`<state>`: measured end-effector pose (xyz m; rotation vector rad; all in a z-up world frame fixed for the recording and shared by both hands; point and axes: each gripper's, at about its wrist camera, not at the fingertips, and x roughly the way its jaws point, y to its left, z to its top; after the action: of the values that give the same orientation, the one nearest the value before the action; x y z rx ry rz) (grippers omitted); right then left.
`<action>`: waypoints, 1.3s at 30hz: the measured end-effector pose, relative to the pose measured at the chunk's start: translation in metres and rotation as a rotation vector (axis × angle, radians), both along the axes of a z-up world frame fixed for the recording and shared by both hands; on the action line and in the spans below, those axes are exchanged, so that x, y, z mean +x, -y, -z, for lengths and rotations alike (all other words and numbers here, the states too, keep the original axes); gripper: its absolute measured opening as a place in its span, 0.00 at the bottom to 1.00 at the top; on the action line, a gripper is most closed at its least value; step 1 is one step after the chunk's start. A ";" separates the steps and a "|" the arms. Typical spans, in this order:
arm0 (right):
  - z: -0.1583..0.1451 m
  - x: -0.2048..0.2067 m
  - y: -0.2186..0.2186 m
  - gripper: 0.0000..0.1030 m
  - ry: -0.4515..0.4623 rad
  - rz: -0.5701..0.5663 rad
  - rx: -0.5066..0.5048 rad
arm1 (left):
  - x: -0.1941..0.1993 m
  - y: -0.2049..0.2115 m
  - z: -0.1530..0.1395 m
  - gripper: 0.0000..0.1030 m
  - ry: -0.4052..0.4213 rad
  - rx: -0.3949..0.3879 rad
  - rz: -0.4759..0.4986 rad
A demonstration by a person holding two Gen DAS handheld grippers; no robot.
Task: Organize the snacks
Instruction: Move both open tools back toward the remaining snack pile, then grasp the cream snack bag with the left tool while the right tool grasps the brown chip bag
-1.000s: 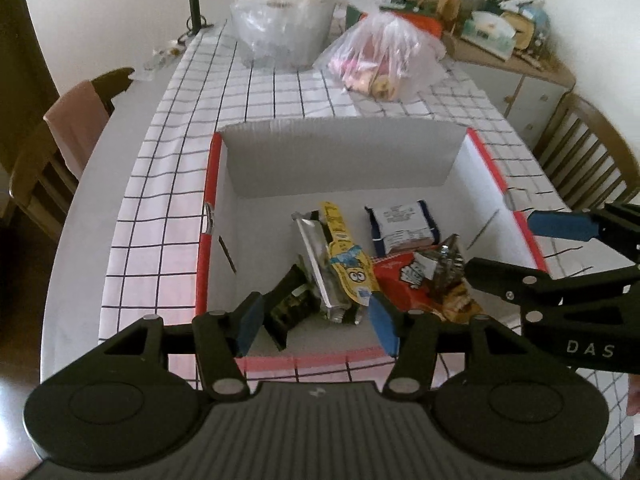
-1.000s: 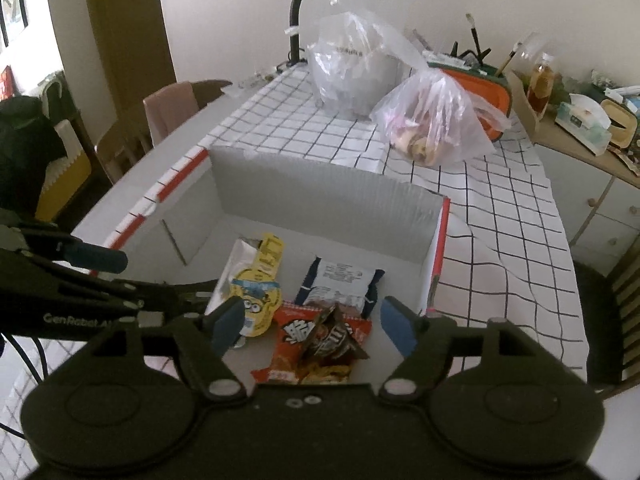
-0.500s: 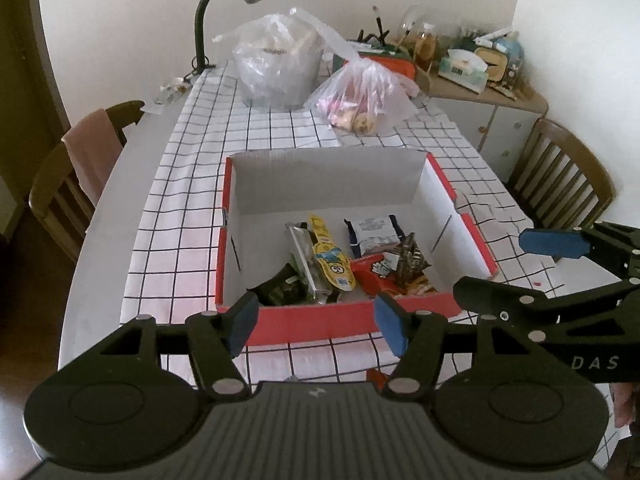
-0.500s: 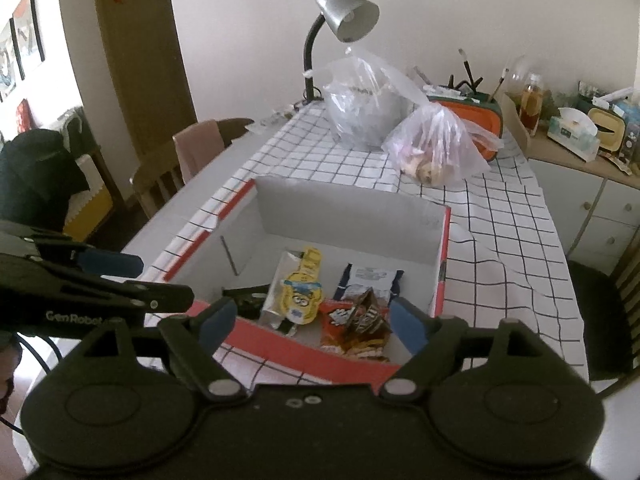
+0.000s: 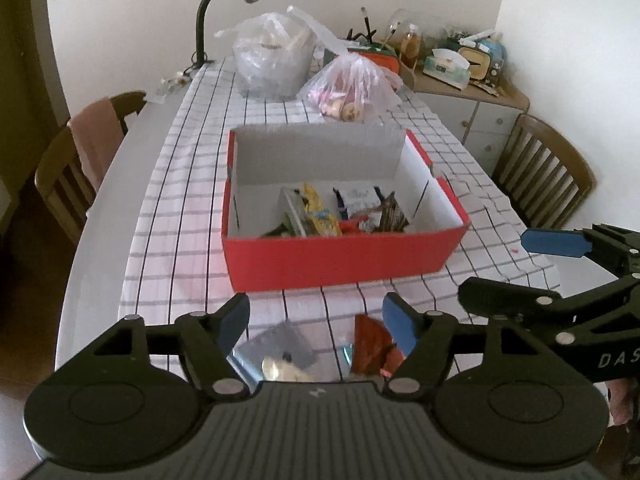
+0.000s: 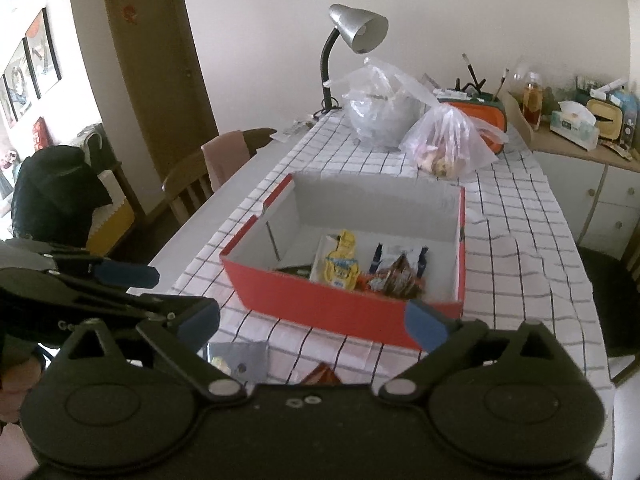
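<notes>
The snacks (image 5: 344,214) lay bunched in the near part of a red box (image 5: 344,260) with white inner walls, which stood in the middle of the checked cloth (image 5: 180,200) on the tabletop (image 5: 100,208). Among them a yellow packet (image 6: 340,260) lay beside a dark blue-edged white one (image 6: 400,254), with a brown wrapper (image 6: 400,278) and a red one partly hidden behind the box's near wall. Outside the box, on the cloth just in front of it, lay a silver packet (image 5: 276,346) and a red-orange packet (image 5: 372,340); both were partly covered by the tool bodies. The left tool (image 5: 316,320) hung above these two loose packets, its blue-padded jaws spread and opening further, with nothing pinched between them. The right tool (image 6: 312,326) hung beside it on the near side of the box, its jaws very wide and also opening, and empty. Beyond the box stood two clear plastic bags (image 5: 352,88), the nearer one holding pinkish items, and a grey desk lamp (image 6: 352,40) at the far end. Wooden chairs (image 5: 544,172) flanked the tabletop, one draped with a pink cloth (image 5: 96,140), and a cluttered sideboard (image 6: 576,152) stood against the wall.
</notes>
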<state>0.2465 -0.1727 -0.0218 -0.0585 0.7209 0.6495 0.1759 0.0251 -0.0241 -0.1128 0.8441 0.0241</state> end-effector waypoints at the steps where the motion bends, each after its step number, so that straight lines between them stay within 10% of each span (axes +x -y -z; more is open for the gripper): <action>1: 0.002 -0.003 0.001 0.97 -0.004 0.001 0.001 | -0.003 -0.001 0.003 0.73 -0.004 -0.002 -0.004; 20: 0.069 -0.045 0.006 1.00 -0.100 -0.025 -0.090 | -0.031 -0.007 0.069 0.76 -0.118 -0.012 0.015; 39: 0.117 0.005 -0.022 0.99 -0.120 -0.111 -0.267 | 0.004 0.004 0.117 0.76 -0.206 0.105 0.128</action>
<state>0.2518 -0.1507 -0.1390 -0.3088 0.9222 0.6635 0.1802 0.0208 -0.1410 0.0437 1.0527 -0.0403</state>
